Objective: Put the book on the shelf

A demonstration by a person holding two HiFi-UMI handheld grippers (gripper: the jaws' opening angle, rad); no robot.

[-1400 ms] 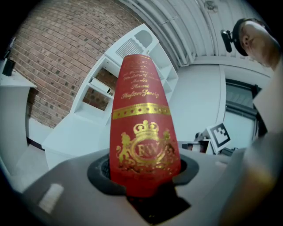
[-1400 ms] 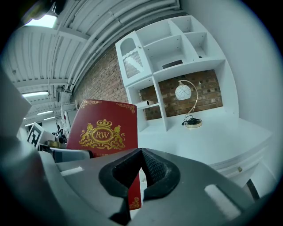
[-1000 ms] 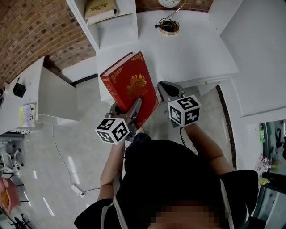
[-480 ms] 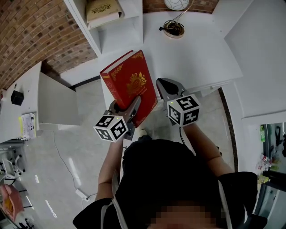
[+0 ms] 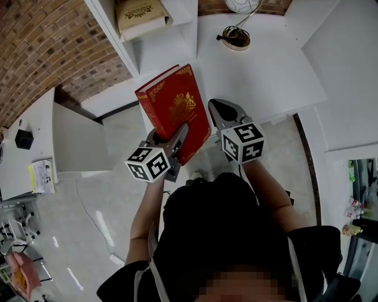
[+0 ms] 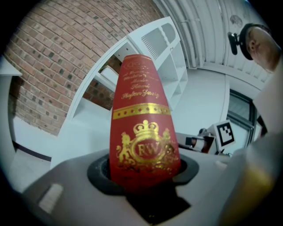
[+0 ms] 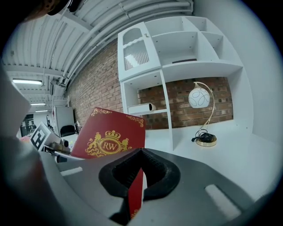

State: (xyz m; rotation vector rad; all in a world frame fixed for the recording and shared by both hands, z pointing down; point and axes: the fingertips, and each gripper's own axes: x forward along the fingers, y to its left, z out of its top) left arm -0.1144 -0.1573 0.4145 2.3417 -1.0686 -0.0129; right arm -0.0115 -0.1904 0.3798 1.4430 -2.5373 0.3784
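One grip: left gripper (image 5: pixel 177 140) clamped on near bottom end of red book (image 5: pixel 174 103), spine between jaws.
Other claw: right gripper (image 5: pixel 222 112) closed tight, just right of book's near corner.
Book pose: raised, cover facing right gripper, over near edge of white table (image 5: pixel 266 71).
Far: shelf unit (image 5: pixel 162 42); beige book (image 5: pixel 140 12) lying inside; lamp (image 5: pixel 237 39) to right.

Ahead of me a desk lamp with white globe shade and thin gold stem (image 7: pixel 200 98) stands on a white desktop (image 7: pixel 241 143), black cord coiled at its base, red brick wall (image 7: pixel 179 106) behind. Far left, a small black box (image 5: pixel 23 138) sits on a white side table (image 5: pixel 15 177) near a printed paper sheet (image 5: pixel 40 176) (print unreadable).
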